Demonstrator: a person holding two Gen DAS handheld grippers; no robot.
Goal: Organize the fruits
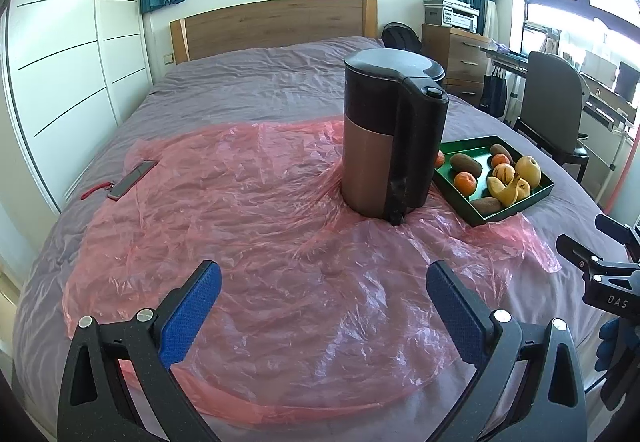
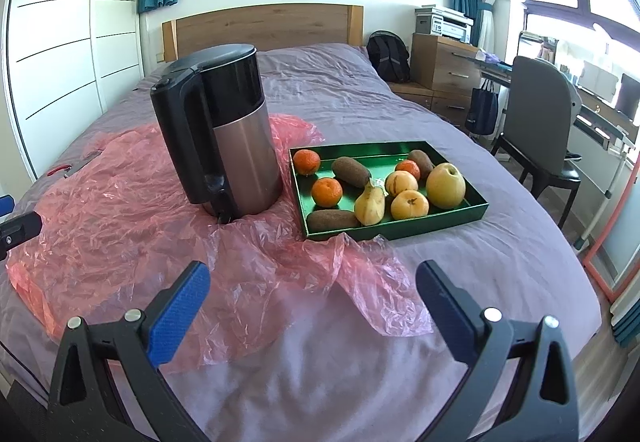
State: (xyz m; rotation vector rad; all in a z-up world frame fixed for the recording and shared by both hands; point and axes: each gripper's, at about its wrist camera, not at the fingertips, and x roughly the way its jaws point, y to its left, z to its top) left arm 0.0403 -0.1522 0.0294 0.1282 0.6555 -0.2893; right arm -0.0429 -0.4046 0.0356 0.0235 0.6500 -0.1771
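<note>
A green tray (image 2: 476,208) lies on the bed and holds several fruits: oranges (image 2: 327,191), brown kiwis (image 2: 351,171), a banana (image 2: 370,204), a large yellow pear (image 2: 445,185) and smaller yellow fruits (image 2: 409,204). The tray also shows in the left wrist view (image 1: 540,189), right of the kettle. My right gripper (image 2: 314,282) is open and empty, well short of the tray. My left gripper (image 1: 324,282) is open and empty over the pink plastic sheet (image 1: 260,234).
A tall black and metal kettle (image 2: 224,138) stands on the plastic sheet just left of the tray. A phone with a red strap (image 1: 130,179) lies at the sheet's left edge. A chair (image 2: 536,122) and desk stand right of the bed.
</note>
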